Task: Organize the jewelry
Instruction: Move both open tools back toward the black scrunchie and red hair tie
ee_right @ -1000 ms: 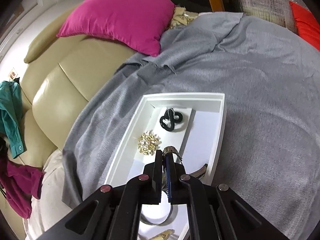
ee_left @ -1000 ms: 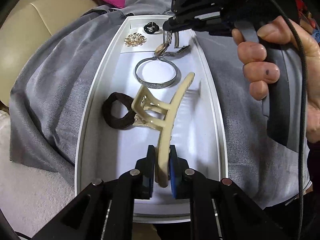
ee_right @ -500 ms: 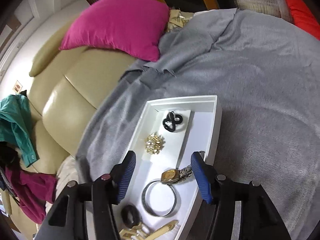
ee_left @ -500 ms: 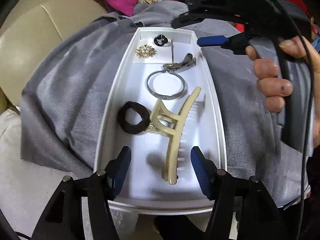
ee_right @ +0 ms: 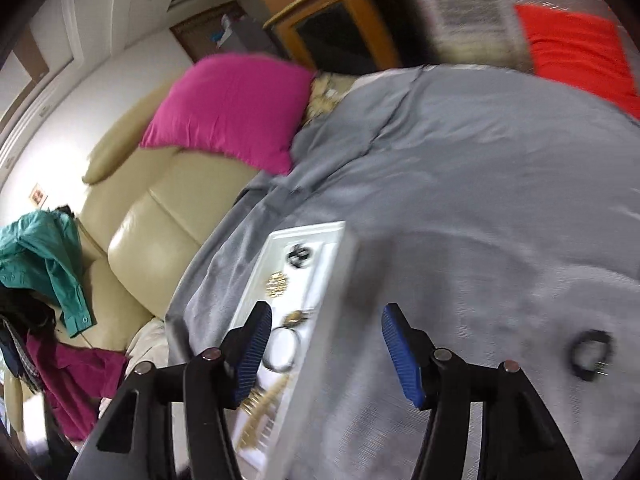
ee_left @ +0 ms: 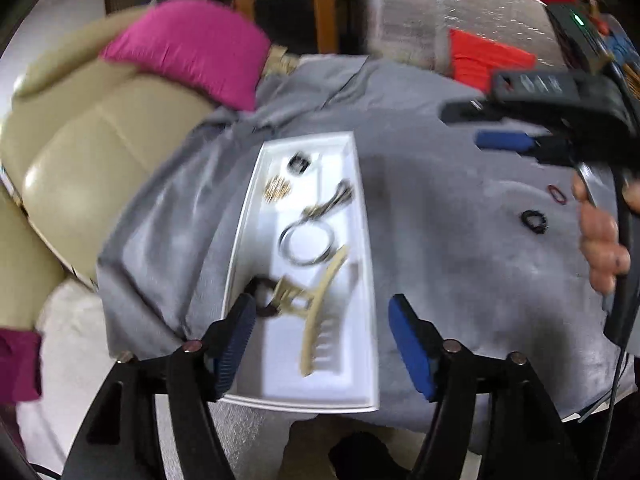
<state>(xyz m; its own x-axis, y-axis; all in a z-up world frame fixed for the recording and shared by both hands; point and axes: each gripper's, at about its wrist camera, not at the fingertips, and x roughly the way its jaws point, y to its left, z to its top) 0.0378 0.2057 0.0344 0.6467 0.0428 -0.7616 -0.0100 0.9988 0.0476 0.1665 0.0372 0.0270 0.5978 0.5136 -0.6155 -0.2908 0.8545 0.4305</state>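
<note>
A white tray (ee_left: 240,276) lies on the grey cloth (ee_left: 440,240). In it are a beige claw clip (ee_left: 320,300), a brown hair tie (ee_left: 262,300), a silver bangle (ee_left: 306,242), a watch (ee_left: 332,200), a gold brooch (ee_left: 277,190) and a black ornament (ee_left: 299,164). My left gripper (ee_left: 320,304) hangs above the tray's near end. Its jaws are opening, and the clip lies loose below them. My right gripper (ee_right: 326,310) is open and empty over the tray's right rim (ee_right: 336,280). A black hair tie (ee_right: 590,354) and a thin red band (ee_left: 557,194) lie on the cloth to the right.
A beige sofa (ee_right: 160,220) with a pink cushion (ee_right: 232,108) stands to the left. A red cushion (ee_right: 576,48) and a wooden cabinet (ee_right: 336,28) are at the back. Green and magenta clothes (ee_right: 44,256) hang at the far left. A hand (ee_left: 600,236) holds the right gripper.
Both grippers opened, the left letting go of the claw clip and the right of the watch. Both then drew back and up, and the right one swung right towards the cloth.
</note>
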